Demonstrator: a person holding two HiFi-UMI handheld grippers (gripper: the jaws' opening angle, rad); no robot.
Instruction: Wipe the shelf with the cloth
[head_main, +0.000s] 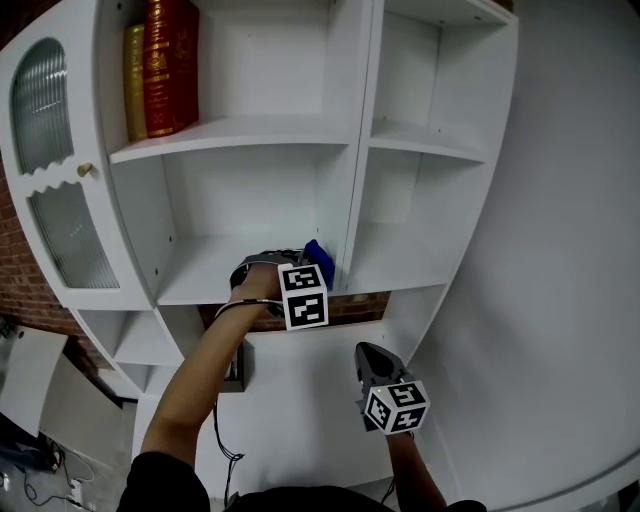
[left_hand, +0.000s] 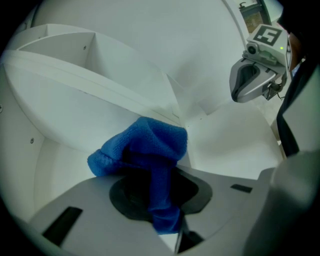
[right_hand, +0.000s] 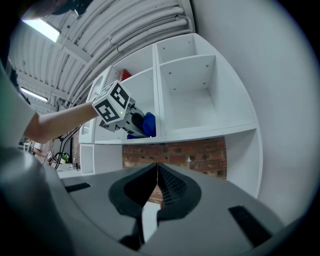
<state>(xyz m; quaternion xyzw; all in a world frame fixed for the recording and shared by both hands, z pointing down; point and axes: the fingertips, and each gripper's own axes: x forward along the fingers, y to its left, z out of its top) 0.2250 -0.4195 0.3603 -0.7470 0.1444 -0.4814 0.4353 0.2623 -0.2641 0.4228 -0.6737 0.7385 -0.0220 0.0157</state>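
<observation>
My left gripper (left_hand: 161, 202) is clamped on the blue cloth (left_hand: 150, 145). A narrow strip of it runs straight out from between the jaws, then bunches into a wad ahead that spreads to the left. Its long axis follows the jaws, pointing into the back corner. The wad sits on the white shelf (head_main: 195, 278) at the right end of that compartment, against the upright divider (head_main: 357, 150). My right gripper (right_hand: 156, 176) has its jaws pressed together with nothing between them; it hangs lower, well apart from the cloth and facing the unit. One shelf up stand a red book (head_main: 170, 65) and a yellow book (head_main: 134, 80). A brick wall (right_hand: 185, 150) shows beneath the shelf, and a white wall (head_main: 570, 250) lies to the right.
</observation>
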